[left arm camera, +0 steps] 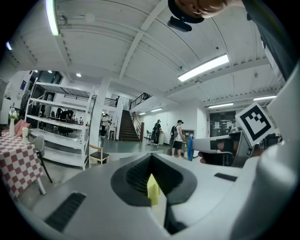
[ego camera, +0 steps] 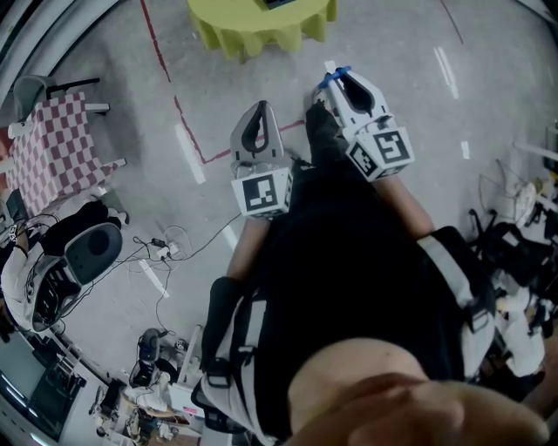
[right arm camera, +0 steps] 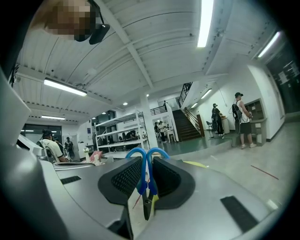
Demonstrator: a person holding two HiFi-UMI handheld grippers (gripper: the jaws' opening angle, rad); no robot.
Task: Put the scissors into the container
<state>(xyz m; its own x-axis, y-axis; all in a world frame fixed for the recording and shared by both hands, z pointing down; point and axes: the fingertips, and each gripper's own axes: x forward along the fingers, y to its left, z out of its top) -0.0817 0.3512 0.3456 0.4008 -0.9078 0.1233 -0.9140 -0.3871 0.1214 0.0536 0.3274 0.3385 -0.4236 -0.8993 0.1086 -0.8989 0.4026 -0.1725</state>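
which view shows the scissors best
The right gripper view: the scissors sit clamped between the right gripper's jaws, blue handles plain. The head view shows only a blue bit at that gripper's tip; the left gripper view, a blue sliver.

Open floor ahead — yellow table beyond.

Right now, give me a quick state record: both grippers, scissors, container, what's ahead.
left gripper: jaws together, nothing held
right gripper: shut on scissors, held up in front of the person
scissors: blue handles stick out past the jaw tips, blades back between the jaws
container: not made out in any view
ahead: yellow table, beyond both grippers
person's left: checked table
task state: scissors in grip, not yet placed
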